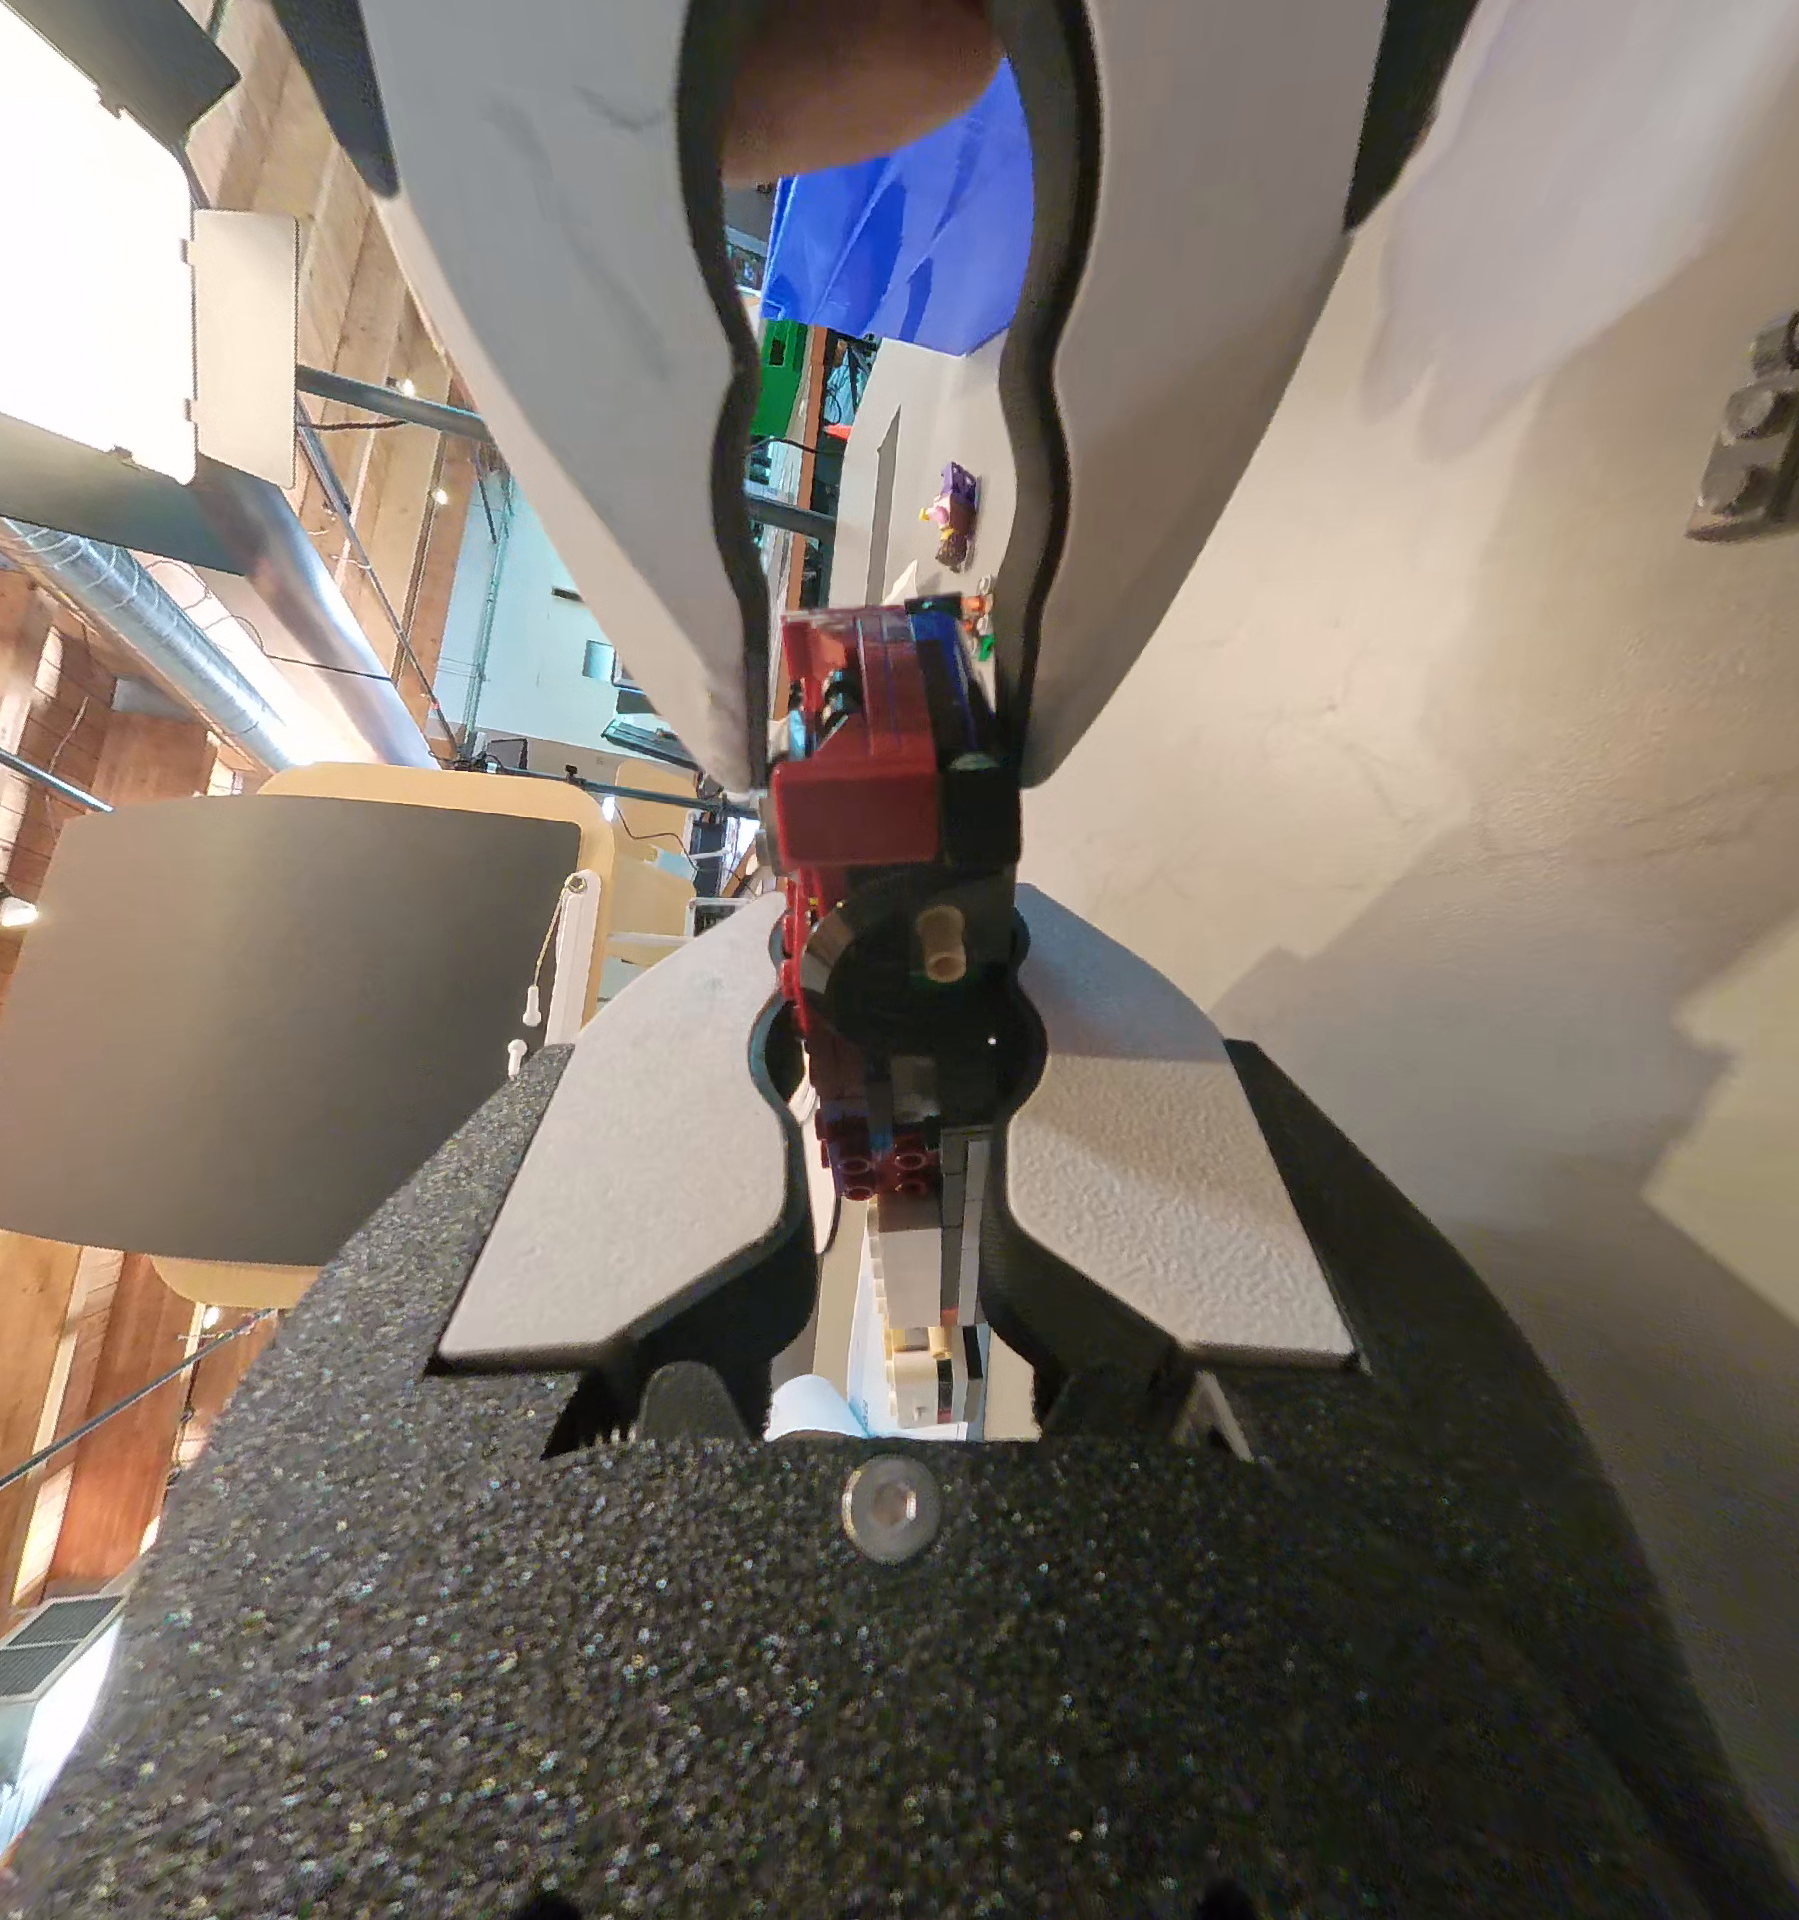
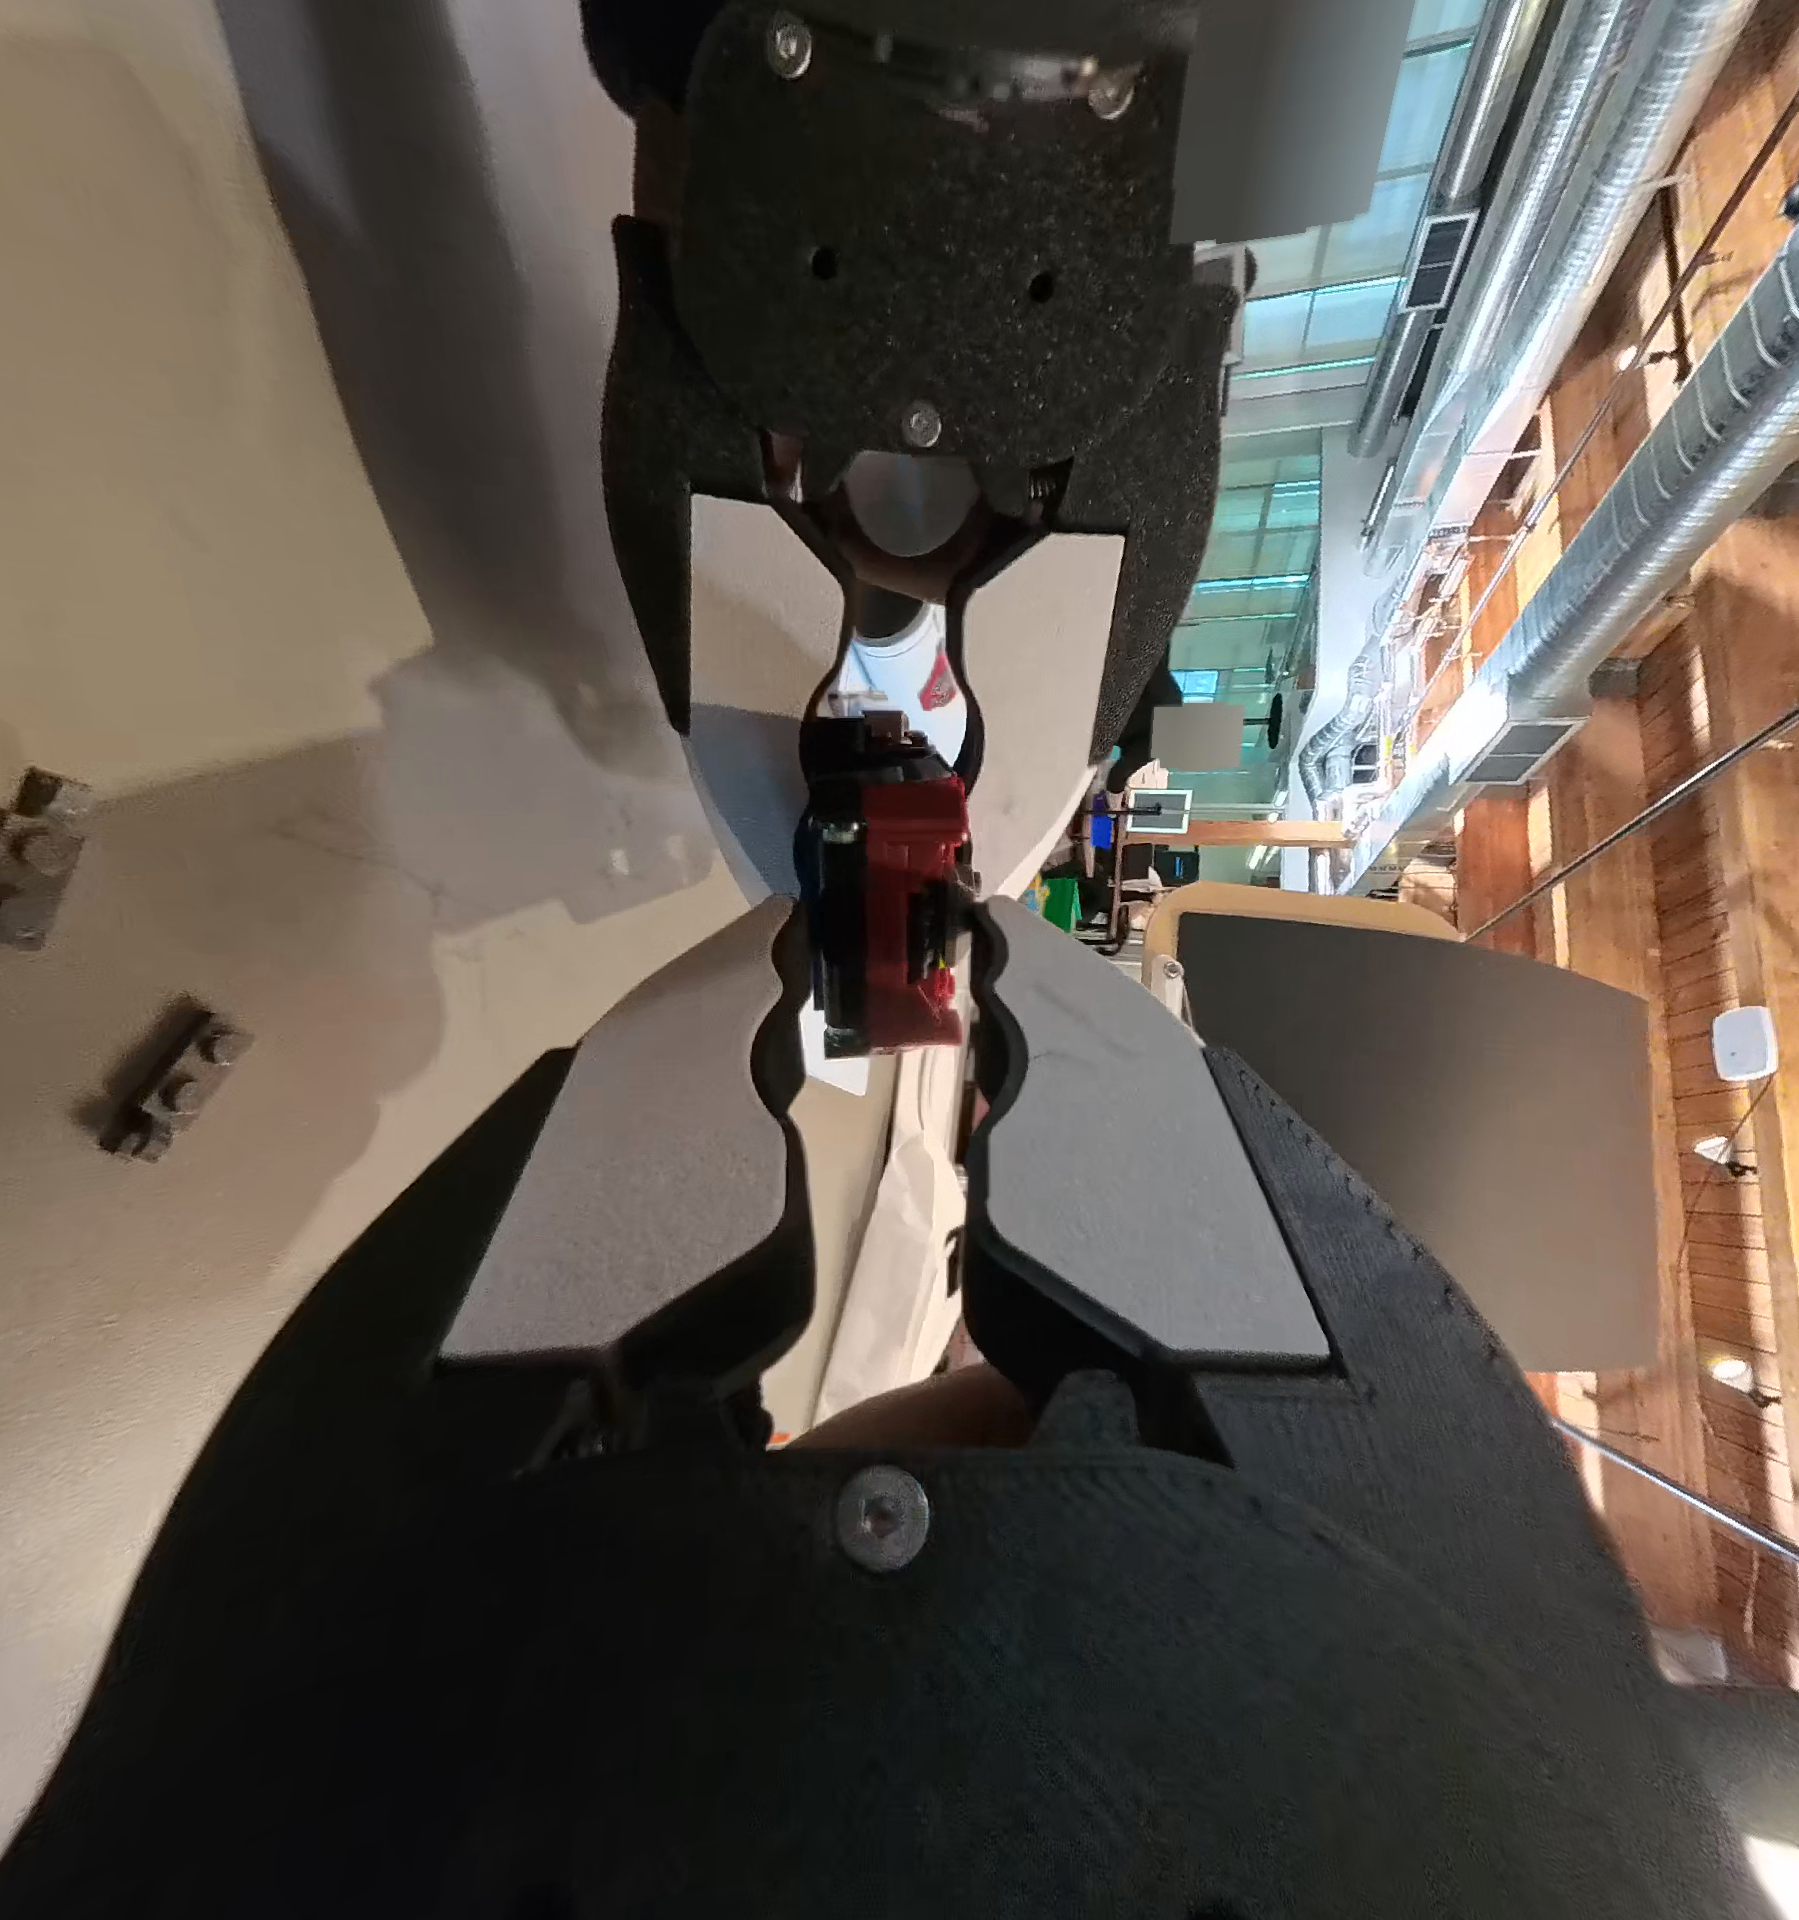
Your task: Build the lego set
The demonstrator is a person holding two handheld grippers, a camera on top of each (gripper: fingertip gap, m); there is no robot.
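Both grippers are clamped on one red-and-black brick model (image 1: 874, 831), lifted off the pale table (image 1: 1394, 727): left gripper (image 1: 890, 971) grips the wheel end, right gripper (image 2: 879, 925) the red end, facing in from 12 o'clock. Loose grey plates lie on the table: one at 2 o'clock in the left view (image 1: 1757, 436), two at 9 o'clock in the right view (image 2: 22, 862), unattached, so assembly looks incomplete

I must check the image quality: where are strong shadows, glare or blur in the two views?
Left wrist view: a bright panel at upper left is overexposed, stepped shadows fall on the pale table, and straight edges bend at the rim. Right wrist view: the grey bricks look blurred, and the red and black brick model is dimly lit.
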